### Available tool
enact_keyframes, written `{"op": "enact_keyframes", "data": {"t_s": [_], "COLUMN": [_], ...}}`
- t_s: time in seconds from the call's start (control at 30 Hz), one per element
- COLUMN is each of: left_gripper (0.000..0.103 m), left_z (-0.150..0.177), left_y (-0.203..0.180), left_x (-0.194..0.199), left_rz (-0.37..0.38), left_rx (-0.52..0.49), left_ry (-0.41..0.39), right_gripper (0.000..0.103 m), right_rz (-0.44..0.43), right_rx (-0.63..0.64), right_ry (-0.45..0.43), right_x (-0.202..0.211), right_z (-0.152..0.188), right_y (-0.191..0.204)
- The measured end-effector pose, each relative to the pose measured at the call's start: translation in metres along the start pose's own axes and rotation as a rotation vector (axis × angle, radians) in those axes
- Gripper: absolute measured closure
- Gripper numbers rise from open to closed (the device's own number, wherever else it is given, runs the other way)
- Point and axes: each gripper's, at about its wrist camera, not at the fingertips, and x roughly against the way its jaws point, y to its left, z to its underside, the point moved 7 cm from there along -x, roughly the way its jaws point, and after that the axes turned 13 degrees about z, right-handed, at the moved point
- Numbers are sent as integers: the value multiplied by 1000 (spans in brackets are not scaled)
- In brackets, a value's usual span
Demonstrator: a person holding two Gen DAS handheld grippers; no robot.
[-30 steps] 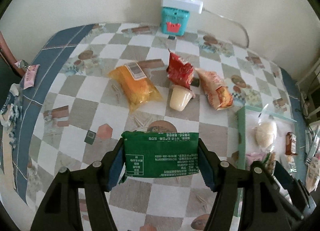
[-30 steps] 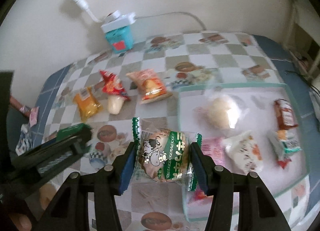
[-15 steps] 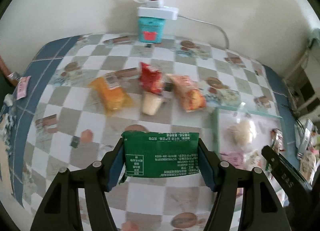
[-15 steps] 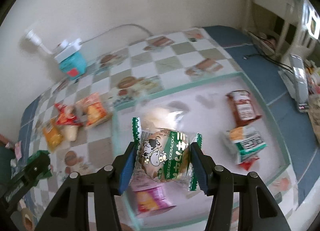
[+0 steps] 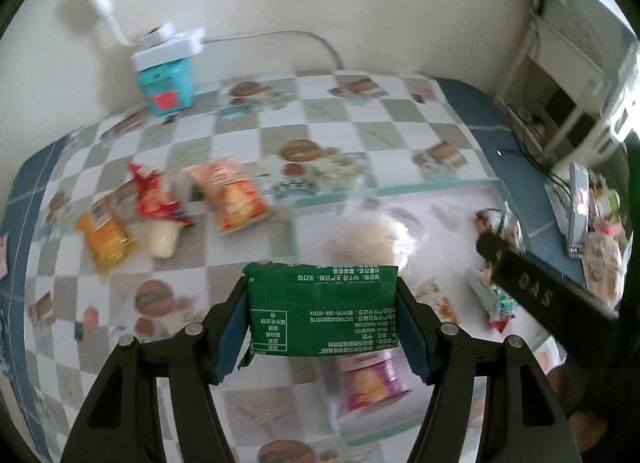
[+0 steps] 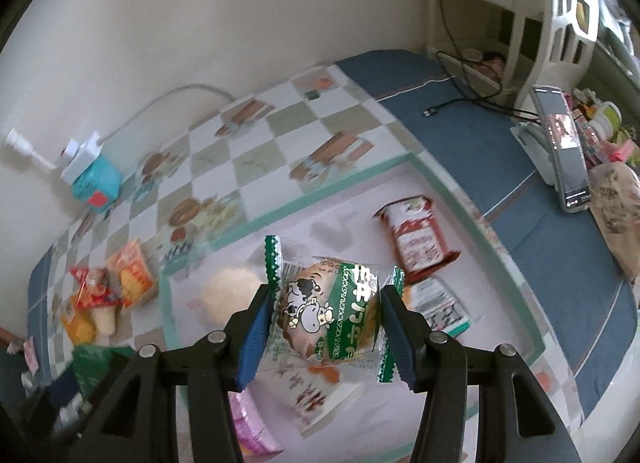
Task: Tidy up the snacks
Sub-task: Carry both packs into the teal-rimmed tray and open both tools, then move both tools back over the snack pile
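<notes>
Checkered tablecloth [image 5: 328,131], blue border (snacks scattered), cream wall [image 6: 200,23].

Green packet [image 5: 322,313]: I read "SC10833028200778", upside down.
Right gripper arm [image 5: 536,287]: I read "DAS".
Cow wrapper [image 6: 330,317]: characters unclear to me.

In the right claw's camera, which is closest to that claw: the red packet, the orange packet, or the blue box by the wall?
1. Red packet, in the tray, just ahead to the right.
2. Orange packet, on the tablecloth to the left.
3. Blue box, far left by the wall.
</notes>
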Motion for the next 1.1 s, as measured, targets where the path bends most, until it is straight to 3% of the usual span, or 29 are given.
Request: {"op": "enact_keyframes", "data": {"t_s": [0.33, 0.57, 0.7, 0.8, 0.9, 0.93, 1.0, 1.1], "left_gripper": [34, 32, 19, 19, 19, 14, 8, 8], "left_z": [-1, 1, 1, -2, -5, -6, -9, -13], "left_y": [-41, -52, -51, -49, -38, -32, -13, 24], "left_x": [-41, -52, -49, -41, -30, -28, -19, -3], "left_rz": [1, 5, 0, 3, -4, -10, -28, -43], "left_rx": [-117, -146, -140, -143, -117, -103, -51, 66], "left_ry": [76, 97, 85, 66, 40, 32, 8, -35], "right_gripper": [45, 38, 30, 28, 20, 19, 17, 13], "right_rz": [-10, -2, 3, 9, 19, 21, 24, 29], "right_rx": [-27, -57, -61, -57, -52, -50, -44, -28], "right_ry": [34, 64, 70, 68, 57, 56, 50, 43], "right_x": [-26, -35, -34, -32, -27, -26, -25, -22], "right_z": [-12, -9, -9, -10, -10, -10, -11, -10], "right_y": [-6, -16, -19, -19, -19, -18, -17, -12]}}
